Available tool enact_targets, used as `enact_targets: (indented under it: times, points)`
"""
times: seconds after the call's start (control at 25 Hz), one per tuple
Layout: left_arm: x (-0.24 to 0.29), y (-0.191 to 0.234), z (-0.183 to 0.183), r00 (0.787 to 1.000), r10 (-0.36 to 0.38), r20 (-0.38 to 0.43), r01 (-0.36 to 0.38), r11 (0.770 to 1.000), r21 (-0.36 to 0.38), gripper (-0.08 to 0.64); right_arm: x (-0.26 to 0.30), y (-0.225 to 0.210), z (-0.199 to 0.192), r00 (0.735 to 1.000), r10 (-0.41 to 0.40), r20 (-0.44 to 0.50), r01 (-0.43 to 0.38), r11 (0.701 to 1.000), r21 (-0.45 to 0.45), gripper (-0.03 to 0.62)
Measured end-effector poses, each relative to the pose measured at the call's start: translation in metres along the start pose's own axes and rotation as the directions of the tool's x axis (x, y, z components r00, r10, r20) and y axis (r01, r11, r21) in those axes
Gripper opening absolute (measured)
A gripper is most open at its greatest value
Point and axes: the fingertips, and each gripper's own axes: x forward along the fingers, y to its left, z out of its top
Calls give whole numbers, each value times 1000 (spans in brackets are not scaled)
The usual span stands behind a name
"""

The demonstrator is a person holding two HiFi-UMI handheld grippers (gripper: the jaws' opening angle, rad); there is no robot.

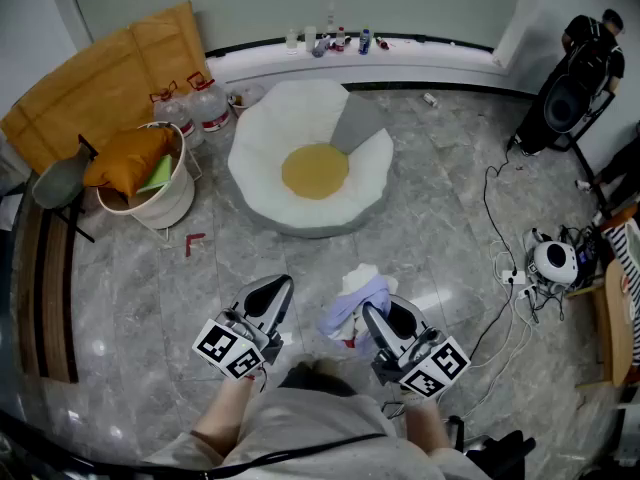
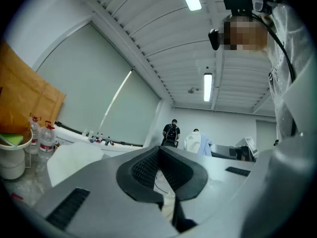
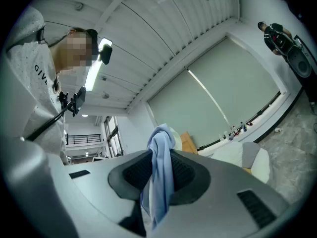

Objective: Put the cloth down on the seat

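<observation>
Between the jaws of the right gripper [image 1: 370,313] sits the cloth [image 3: 161,182] — pale blue and white, pinched by the pads and bunched up over the tip. It hangs above the floor [image 1: 150,298], well short of the egg-shaped seat [image 1: 265,153] ahead. The left gripper [image 2: 158,150] is alongside — jaws together, nothing held.

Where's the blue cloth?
In the head view, the pale blue and white cloth is pinched in the right tool, low centre, short of the white egg-shaped seat.
</observation>
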Motion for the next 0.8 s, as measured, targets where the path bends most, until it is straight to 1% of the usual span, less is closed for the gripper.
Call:
enact_targets:
  times: [0.28, 0.64, 0.8]
  points:
    - [3, 4, -12, 1000, 29, -12, -29, 999, -15, 14, -10, -13, -4, 1000, -24, 4, 24, 999, 23, 92]
    - [18, 12, -16, 998, 60, -14, -60, 998, 23, 14, -10, -43, -5, 999, -45, -7, 45, 999, 4, 92]
    - [15, 16, -19, 997, 79, 4, -79, 996, 36, 14, -7, -50, -10, 999, -45, -1, 45, 999, -9, 92]
